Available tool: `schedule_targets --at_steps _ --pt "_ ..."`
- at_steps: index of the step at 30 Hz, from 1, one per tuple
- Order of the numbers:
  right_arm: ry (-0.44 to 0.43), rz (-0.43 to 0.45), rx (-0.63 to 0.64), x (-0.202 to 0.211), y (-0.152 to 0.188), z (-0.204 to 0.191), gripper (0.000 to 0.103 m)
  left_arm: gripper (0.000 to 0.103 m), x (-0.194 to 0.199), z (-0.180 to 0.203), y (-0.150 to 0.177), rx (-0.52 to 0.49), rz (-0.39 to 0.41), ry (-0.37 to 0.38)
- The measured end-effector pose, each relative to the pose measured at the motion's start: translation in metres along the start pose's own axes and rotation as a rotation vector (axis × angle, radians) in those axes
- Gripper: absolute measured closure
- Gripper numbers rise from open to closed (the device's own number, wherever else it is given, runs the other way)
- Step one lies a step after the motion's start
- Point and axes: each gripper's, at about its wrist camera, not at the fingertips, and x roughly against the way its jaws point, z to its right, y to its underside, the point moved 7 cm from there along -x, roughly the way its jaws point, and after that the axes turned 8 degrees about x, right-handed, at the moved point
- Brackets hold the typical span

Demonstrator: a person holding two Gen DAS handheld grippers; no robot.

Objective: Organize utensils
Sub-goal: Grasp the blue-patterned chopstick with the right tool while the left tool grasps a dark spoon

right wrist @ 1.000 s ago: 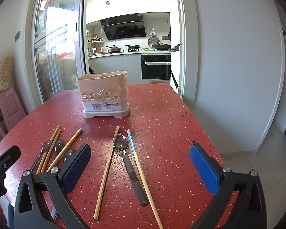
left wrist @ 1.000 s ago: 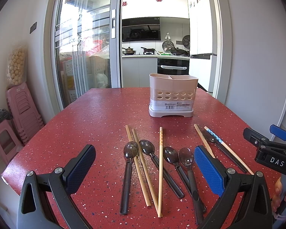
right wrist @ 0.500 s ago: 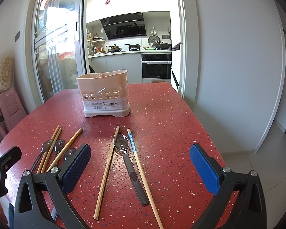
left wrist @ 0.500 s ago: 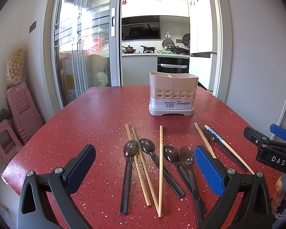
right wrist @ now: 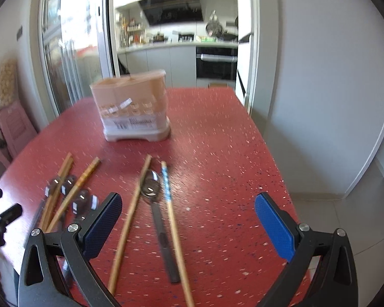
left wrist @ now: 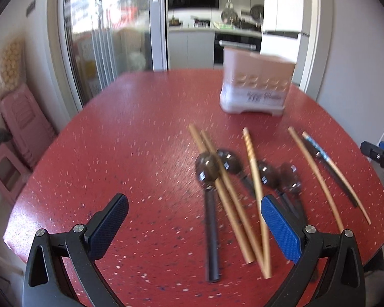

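Both cameras have dipped toward the table since half a second ago; views now motion-blurred, holder sits higher in frame. Left gripper spread wide, holding nothing, hovering over the near spoon-and-chopstick cluster: dark spoon crossed by two wooden chopsticks, more spoons just right. Right gripper also spread wide, holding nothing, above a spoon lying between a plain chopstick and a blue-patterned chopstick. Pink utensil holder stands upright farther back on the red speckled table, apart from utensils.
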Motion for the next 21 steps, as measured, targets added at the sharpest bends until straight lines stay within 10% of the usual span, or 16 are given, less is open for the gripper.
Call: schedule_targets --at_steps 8,21 --pt "-0.056 -0.194 0.044 -0.039 0.002 0.012 0.000 0.000 -0.029 -0.018 0.009 0.015 -0.120 -0.028" --pt "-0.092 -0.399 0.086 -0.085 0.026 0.003 0.032 0.000 -0.051 -0.014 0.011 -0.030 -0.206 -0.049"
